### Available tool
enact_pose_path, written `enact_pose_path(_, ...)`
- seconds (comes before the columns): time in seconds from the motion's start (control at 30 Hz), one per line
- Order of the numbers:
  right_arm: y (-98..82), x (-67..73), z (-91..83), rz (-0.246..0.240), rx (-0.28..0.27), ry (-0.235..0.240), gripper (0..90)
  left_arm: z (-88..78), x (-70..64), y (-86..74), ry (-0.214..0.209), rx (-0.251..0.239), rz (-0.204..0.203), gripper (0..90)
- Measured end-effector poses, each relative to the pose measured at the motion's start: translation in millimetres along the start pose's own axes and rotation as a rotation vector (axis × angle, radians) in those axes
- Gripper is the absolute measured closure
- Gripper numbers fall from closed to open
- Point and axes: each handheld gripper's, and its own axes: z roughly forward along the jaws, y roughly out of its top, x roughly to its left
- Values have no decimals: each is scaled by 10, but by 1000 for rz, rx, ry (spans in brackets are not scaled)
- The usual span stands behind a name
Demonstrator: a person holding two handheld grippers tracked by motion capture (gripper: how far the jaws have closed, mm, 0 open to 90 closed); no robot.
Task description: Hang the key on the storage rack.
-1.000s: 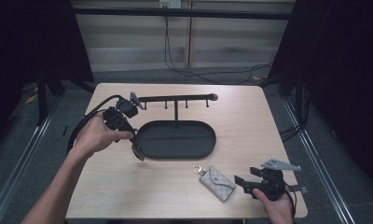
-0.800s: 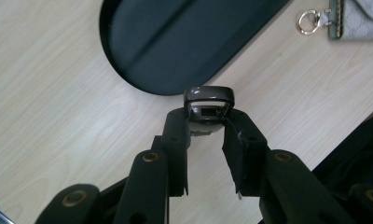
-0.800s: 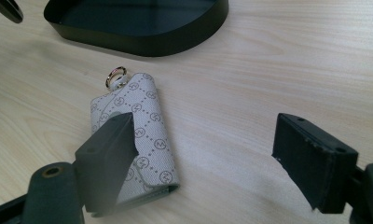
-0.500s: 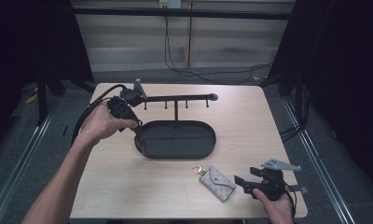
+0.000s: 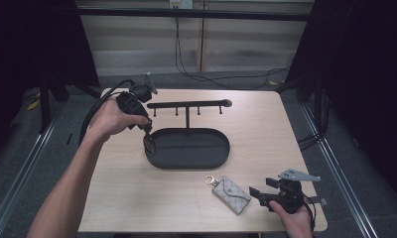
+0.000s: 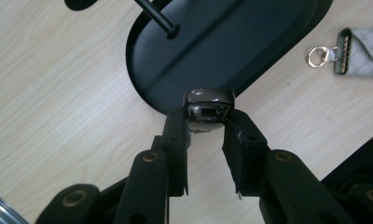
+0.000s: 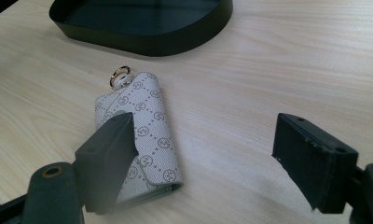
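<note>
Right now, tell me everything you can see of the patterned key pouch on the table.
The key pouch is a small, flat, pale grey case printed with a repeating monogram, looking like coated canvas with a darker green edge. Its flap is folded shut. A metal ring hangs off one end, pointing toward the black oval tray. It lies flat on the light wooden table near the front edge, apart from the tray. The right tool stands open beside it, one jaw in front of its corner.
</note>
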Motion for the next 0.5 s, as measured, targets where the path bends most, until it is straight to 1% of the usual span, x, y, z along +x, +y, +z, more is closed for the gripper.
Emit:
enact_pose_path(0.07,0,1,0,0,-1,0,210,8,-1,14,9,-6,-6,708)
enact_pose_path(0.13,0,2,-1,-1,0,2,211,25,11,34,7,2,-9,707)
enact_pose_path(0.17,0,4,-2,-3,0,1,211,48,23,58,17,9,-14,708)
enact_pose_path(0.2,0,4,-2,-3,0,1,211,48,23,58,17,9,-14,708)
enact_pose_path(0.23,-1,4,-3,-6,-1,0,211,82,39,79,18,12,-23,707)
enact_pose_path(0.27,-1,4,-3,-5,-1,0,210,93,46,89,27,11,-28,708)
enact_pose_path(0.33,-1,3,-4,-5,-2,1,210,110,56,105,20,14,-35,708)
enact_pose_path(0.37,-1,3,-4,-5,0,1,210,108,58,117,32,14,-34,707)
enact_pose_path(0.47,-1,5,-2,-6,1,2,202,107,61,139,25,12,-32,708)
enact_pose_path(0.5,-1,5,0,-9,2,4,198,98,59,154,32,16,-33,707)
